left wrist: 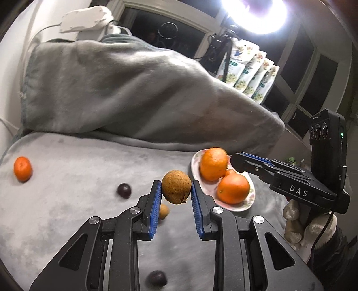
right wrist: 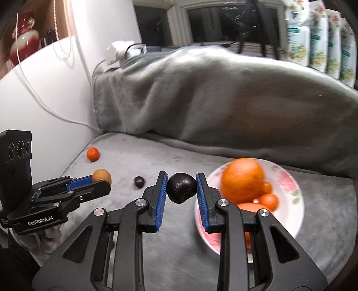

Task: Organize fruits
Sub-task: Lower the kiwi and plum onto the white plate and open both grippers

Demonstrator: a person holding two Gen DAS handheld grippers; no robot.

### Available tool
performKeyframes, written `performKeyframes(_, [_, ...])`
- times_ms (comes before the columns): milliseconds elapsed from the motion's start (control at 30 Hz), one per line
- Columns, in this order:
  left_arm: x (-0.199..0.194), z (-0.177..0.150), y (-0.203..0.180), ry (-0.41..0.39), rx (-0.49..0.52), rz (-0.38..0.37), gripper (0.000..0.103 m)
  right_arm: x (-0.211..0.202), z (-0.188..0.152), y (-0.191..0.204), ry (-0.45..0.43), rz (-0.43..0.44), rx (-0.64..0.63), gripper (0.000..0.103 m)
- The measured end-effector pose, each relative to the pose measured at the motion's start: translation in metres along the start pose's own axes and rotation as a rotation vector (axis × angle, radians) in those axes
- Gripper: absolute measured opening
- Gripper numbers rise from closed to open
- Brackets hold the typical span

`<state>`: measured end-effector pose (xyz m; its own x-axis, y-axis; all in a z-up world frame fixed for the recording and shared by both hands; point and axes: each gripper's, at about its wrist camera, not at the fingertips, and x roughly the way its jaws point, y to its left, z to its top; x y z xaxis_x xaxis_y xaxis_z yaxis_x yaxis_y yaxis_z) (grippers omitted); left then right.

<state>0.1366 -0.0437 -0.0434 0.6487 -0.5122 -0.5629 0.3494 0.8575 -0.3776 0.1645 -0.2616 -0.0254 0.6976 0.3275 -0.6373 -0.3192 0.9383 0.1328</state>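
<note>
The left gripper (left wrist: pixel 176 190) has its jaws pinching a brown rough-skinned fruit (left wrist: pixel 176 187) between the blue pads, lifted clear of the grey blanket (left wrist: pixel 67 174) that covers the surface. The right gripper (right wrist: pixel 181 188) has its jaws clamped on a dark purple-black round fruit (right wrist: pixel 181 188), also held up off the blanket, just left of the plate.

Just past the left jaws, a second, smaller brown fruit (left wrist: pixel 163 210) lies on the blanket, partly hidden behind the left finger. Two more dark round fruits rest on the blanket in the left wrist view: one (left wrist: pixel 124 190) to the left of the jaws, and one (left wrist: pixel 157 278) low in the frame between the gripper's arms. That makes three dark fruits and two brown ones in all, counting those held.

To the right stands a white floral plate (right wrist: pixel 293 185). On it sit two large oranges (left wrist: pixel 213 164) (left wrist: pixel 233 188) and two small ones (right wrist: pixel 268 200) (right wrist: pixel 267 187) tucked beside them. One more small orange (left wrist: pixel 22 168) lies alone on the blanket, well apart at the far left, giving five orange fruits.

Behind everything the blanket rises in a bulky heap (right wrist: pixel 223 94). Along the window (right wrist: pixel 212 20) stands a row of printed pouches (left wrist: pixel 250 73); four show in the left wrist view.
</note>
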Motion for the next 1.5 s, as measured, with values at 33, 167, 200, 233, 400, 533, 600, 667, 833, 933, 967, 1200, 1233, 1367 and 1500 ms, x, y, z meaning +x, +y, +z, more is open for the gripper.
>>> performKeyframes(33, [0.003,0.001,-0.002,0.001,0.003,-0.003,0.025,-0.004,0.0,-0.005,-0.006,-0.006,0.005,0.027])
performKeyframes(167, [0.008,0.006,-0.015,0.001,0.025,-0.017,0.025,-0.018,-0.002,-0.027,-0.028,-0.032,0.038,0.027])
performKeyframes(200, [0.01,0.007,-0.019,0.002,0.03,-0.021,0.025,-0.022,-0.004,-0.032,-0.032,-0.037,0.044,0.027])
performKeyframes(233, [0.012,0.008,-0.022,0.004,0.033,-0.023,0.025,-0.025,-0.005,-0.038,-0.035,-0.043,0.051,0.027])
performKeyframes(400, [0.023,0.01,-0.038,0.017,0.059,-0.036,0.025,-0.033,-0.009,-0.064,-0.047,-0.069,0.092,0.027])
performKeyframes(533, [0.033,0.011,-0.049,0.03,0.077,-0.045,0.025,-0.037,-0.01,-0.083,-0.054,-0.085,0.123,0.027])
performKeyframes(600, [0.038,0.012,-0.055,0.036,0.085,-0.051,0.025,-0.039,-0.011,-0.094,-0.055,-0.088,0.141,0.027])
performKeyframes(667, [0.043,0.014,-0.06,0.042,0.091,-0.055,0.025,-0.038,-0.012,-0.102,-0.054,-0.093,0.151,0.027])
performKeyframes(833, [0.055,0.014,-0.073,0.06,0.11,-0.066,0.025,-0.032,-0.012,-0.123,-0.046,-0.091,0.187,0.027])
performKeyframes(933, [0.063,0.014,-0.08,0.073,0.123,-0.072,0.025,-0.024,-0.011,-0.132,-0.033,-0.086,0.198,0.027])
performKeyframes(967, [0.066,0.014,-0.084,0.078,0.128,-0.074,0.025,-0.021,-0.011,-0.135,-0.028,-0.085,0.202,0.027])
performKeyframes(1200, [0.086,0.018,-0.098,0.099,0.147,-0.09,0.025,0.001,-0.009,-0.15,0.004,-0.039,0.251,0.027])
performKeyframes(1233, [0.089,0.018,-0.1,0.103,0.151,-0.09,0.025,0.004,-0.009,-0.152,0.007,-0.036,0.256,0.027])
performKeyframes(1367, [0.098,0.017,-0.104,0.116,0.16,-0.089,0.025,0.012,-0.009,-0.157,0.019,-0.024,0.263,0.027])
performKeyframes(1500, [0.106,0.017,-0.107,0.128,0.168,-0.085,0.025,0.02,-0.01,-0.161,0.027,-0.006,0.278,0.027])
